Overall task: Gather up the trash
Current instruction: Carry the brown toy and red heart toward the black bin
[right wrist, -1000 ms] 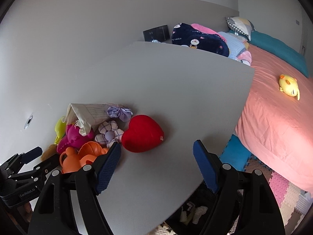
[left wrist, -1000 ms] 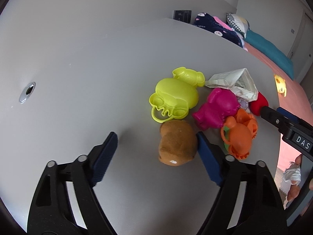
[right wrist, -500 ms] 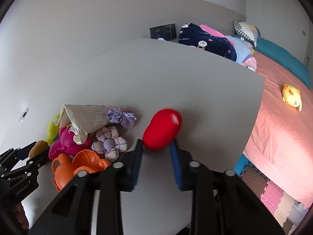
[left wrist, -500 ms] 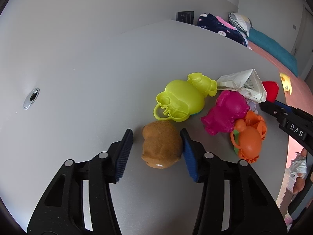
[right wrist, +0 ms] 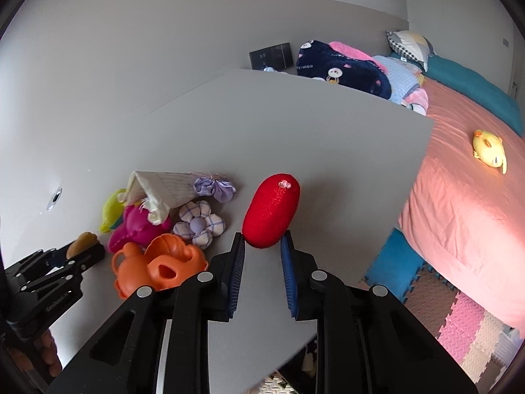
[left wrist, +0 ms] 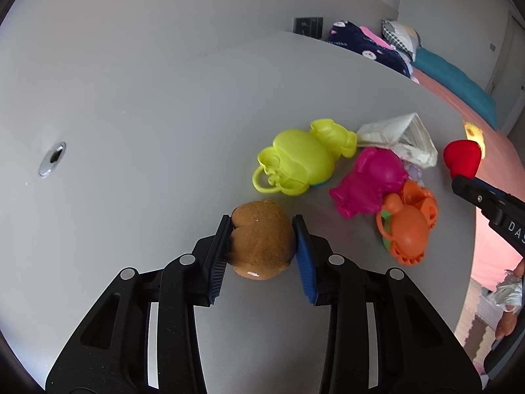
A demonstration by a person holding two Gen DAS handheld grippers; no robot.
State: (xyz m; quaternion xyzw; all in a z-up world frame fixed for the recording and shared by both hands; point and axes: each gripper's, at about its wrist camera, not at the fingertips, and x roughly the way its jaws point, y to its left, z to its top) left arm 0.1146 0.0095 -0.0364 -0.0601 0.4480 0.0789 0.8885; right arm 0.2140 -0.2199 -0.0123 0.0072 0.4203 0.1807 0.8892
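Note:
My left gripper (left wrist: 262,229) is shut on a brown plush toy (left wrist: 261,246), held just above the grey table (left wrist: 147,138). My right gripper (right wrist: 262,239) is shut on a red plush heart (right wrist: 271,209), lifted off the table and seen edge-on. In the left wrist view the heart (left wrist: 462,159) shows at the right with the right gripper's arm below it. A pile lies between the grippers: a yellow plastic toy (left wrist: 298,162), a magenta toy (left wrist: 370,182), an orange toy (left wrist: 408,226) and a paper bag (left wrist: 400,134).
Checked fabric flowers (right wrist: 198,223) and a purple fabric flower (right wrist: 215,187) lie by the paper bag (right wrist: 160,190). A metal hole cover (left wrist: 52,159) sits at the table's left. The table's edge is at the right, with a pink bed (right wrist: 466,180) and foam floor mats (right wrist: 459,315) beyond.
Both grippers closed from wide open: the left onto the brown plush toy, the right onto the red heart. The heart has been lifted and turned edge-on.

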